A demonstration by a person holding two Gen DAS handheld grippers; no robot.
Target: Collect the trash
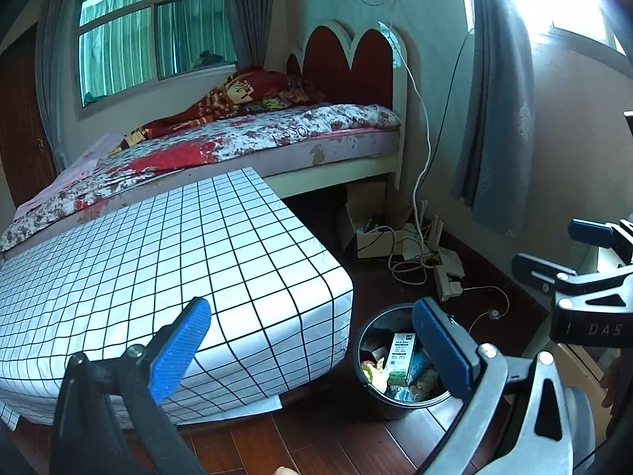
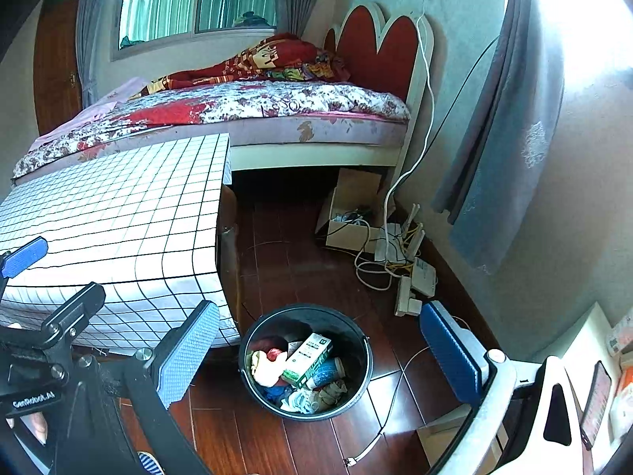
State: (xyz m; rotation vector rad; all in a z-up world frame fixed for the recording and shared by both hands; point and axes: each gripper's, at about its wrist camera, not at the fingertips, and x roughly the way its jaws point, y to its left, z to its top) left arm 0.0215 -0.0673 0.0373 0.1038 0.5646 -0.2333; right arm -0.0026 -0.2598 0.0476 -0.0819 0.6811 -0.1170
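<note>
The bed (image 1: 245, 134) fills the back; a checked table (image 1: 158, 269) stands before it. The bin (image 2: 306, 360) of trash sits on the floor beside the table, fully seen only from the right wrist. Left gripper (image 1: 312, 348) and right gripper (image 2: 320, 352) are both spread, empty.

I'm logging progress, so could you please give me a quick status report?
Left gripper open, empty. Right gripper open, empty. Trash bucket on floor, holding carton and scraps. Nothing in the way.
</note>
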